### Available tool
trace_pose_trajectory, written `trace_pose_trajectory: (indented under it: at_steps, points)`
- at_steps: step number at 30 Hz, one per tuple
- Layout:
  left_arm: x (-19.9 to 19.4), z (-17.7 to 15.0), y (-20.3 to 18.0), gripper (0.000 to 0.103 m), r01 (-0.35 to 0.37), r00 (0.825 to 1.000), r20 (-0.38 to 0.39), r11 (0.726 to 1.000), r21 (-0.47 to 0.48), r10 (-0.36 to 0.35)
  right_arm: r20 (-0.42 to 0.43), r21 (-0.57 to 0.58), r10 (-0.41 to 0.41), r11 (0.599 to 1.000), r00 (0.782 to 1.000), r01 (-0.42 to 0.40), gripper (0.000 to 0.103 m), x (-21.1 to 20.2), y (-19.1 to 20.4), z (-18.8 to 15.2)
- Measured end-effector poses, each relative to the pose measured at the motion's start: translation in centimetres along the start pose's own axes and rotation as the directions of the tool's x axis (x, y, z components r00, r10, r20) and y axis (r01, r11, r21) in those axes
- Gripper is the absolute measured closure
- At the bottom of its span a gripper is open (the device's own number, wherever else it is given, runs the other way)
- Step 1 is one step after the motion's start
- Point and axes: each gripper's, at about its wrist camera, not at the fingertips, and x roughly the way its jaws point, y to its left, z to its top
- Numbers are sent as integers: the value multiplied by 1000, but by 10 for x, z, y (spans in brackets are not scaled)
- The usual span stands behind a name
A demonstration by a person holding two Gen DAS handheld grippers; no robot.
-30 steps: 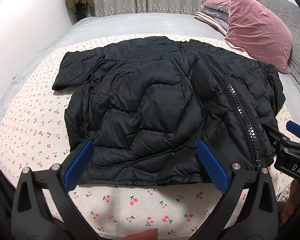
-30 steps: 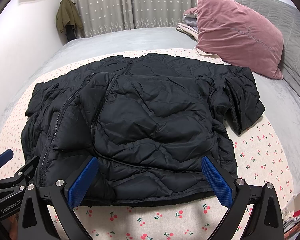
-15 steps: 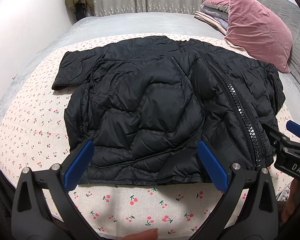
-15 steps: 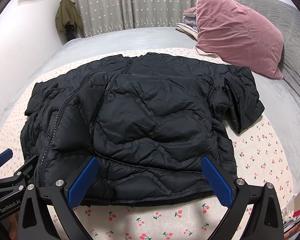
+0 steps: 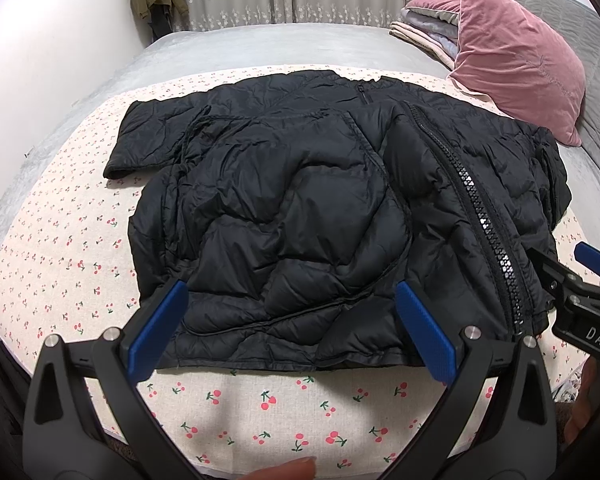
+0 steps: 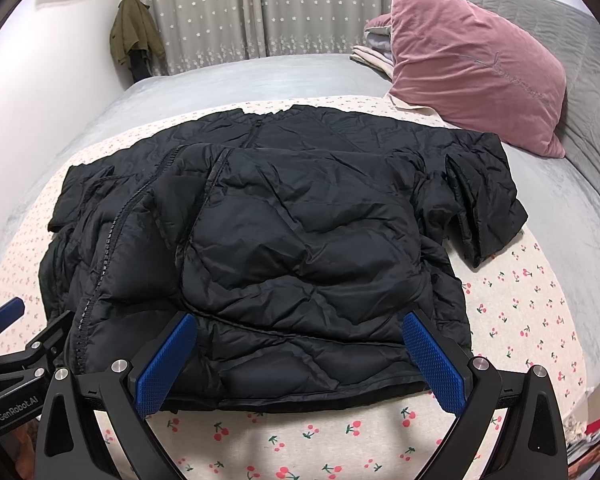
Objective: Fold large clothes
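Black puffer jacket point(image 5: 300, 220) lies flat on bed; both tongs, left point(image 5: 288, 332) and right point(image 6: 300, 364), wide open, empty, near hem; next, grip the hem to fold.

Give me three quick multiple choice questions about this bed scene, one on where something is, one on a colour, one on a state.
1. Where does the black jacket lie?
A. on the cherry-print cloth
B. on the floor
C. on a chair

2. What colour is the big pillow?
A. green
B. pink
C. white

3. How are the left gripper and the right gripper?
A. both shut on the jacket
B. one shut
C. both open

Answers: 1 A, cloth shows around the jacket; 2 B, pink velvet; 3 C, wide gaps between the blue pads, holding nothing.
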Motion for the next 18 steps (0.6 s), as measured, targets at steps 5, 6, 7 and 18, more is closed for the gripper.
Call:
trace_pose_trajectory:
  at_steps: [5, 6, 7, 18]
  points:
    - [0, 1, 3, 0, 10, 1000, -2, 1000, 6, -10, 0, 2, -2, 1000, 1000, 2, 0, 0, -3, -1]
    - [0, 2, 3, 0, 18, 1000, -7, 1000, 13, -18, 2, 2, -2, 1000, 1000, 2, 0, 0, -2, 0]
    - [-1, 2, 3, 0, 24, 1000, -9, 1000, 19, -24, 4, 3, 0, 1000, 1000, 0, 0, 1, -2, 1]
    - [-4, 10, 11, 0, 83, 996, -25, 996, -8, -84, 25, 16, 29, 999, 999, -29, 0, -6, -6, 9]
